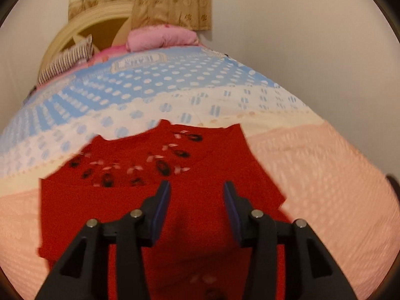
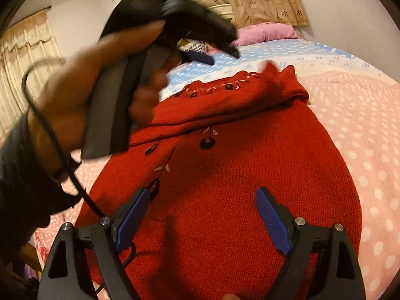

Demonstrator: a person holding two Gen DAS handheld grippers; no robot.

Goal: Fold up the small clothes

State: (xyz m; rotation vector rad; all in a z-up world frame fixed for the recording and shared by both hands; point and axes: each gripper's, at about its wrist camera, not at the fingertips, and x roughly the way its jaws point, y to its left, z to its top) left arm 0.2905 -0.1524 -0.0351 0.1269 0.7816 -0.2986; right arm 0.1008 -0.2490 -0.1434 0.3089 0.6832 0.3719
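One red sweater (image 2: 237, 175) lies on the bed (image 2: 362, 130), its top edge folded over. Two hand-held grippers: the right hand-held gripper (image 2: 203, 217) hovers over it, jaws apart and empty; the left hand-held gripper (image 1: 196, 200) likewise, raised above the knit. The loose fold could slip open if a pad snags the yarn. One pink pillow (image 1: 161, 37) sits beyond.

Left hand-held gripper (image 1: 197, 187) hangs with jaws apart, gripped by the left hand (image 2: 82, 95); right hand-held gripper (image 2: 202, 197) gapes wide.
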